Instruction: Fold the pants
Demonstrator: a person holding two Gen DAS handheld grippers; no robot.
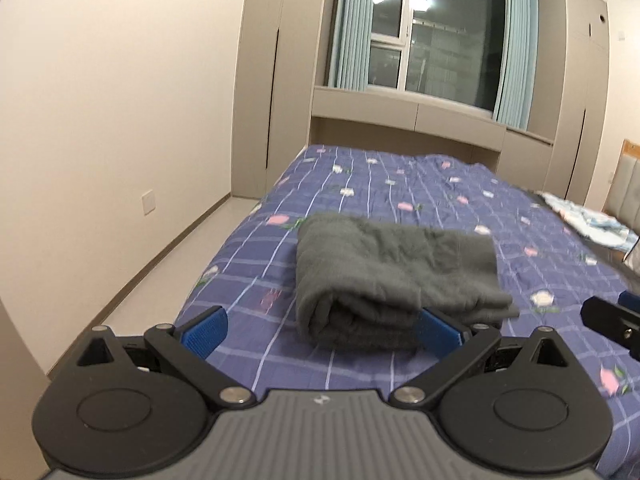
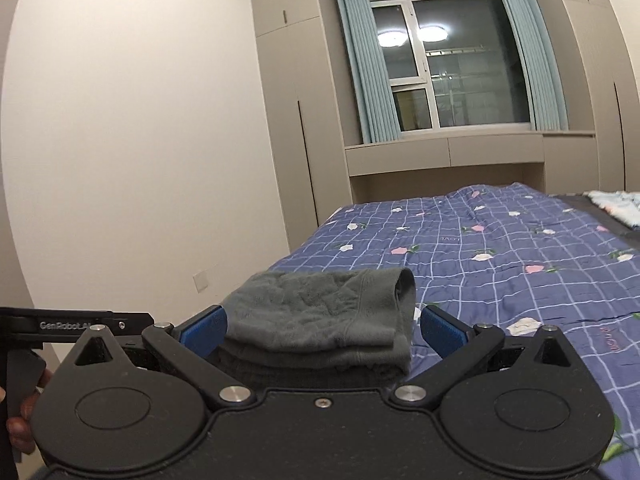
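The pants (image 1: 384,280) lay on the bed (image 1: 460,200) as a thick grey stack of several layers, near the bed's front edge and toward its wall side. I judged the folding to be in its last step, with only tidying or one more fold left.

My left tongs (image 1: 320,330) stood wide open, holding nothing; the stack's near corner sat between their blue pads (image 1: 206,330), though I could not tell whether either pad touched the cloth. My right tongs (image 2: 320,330) were likewise spread apart and empty, with the stack's other end, its waistband uppermost, between the pads.

The next move, as I judged it, called for squaring the layers: pressing down the loose top flap at the stack's far corner without dragging the layers below askew.
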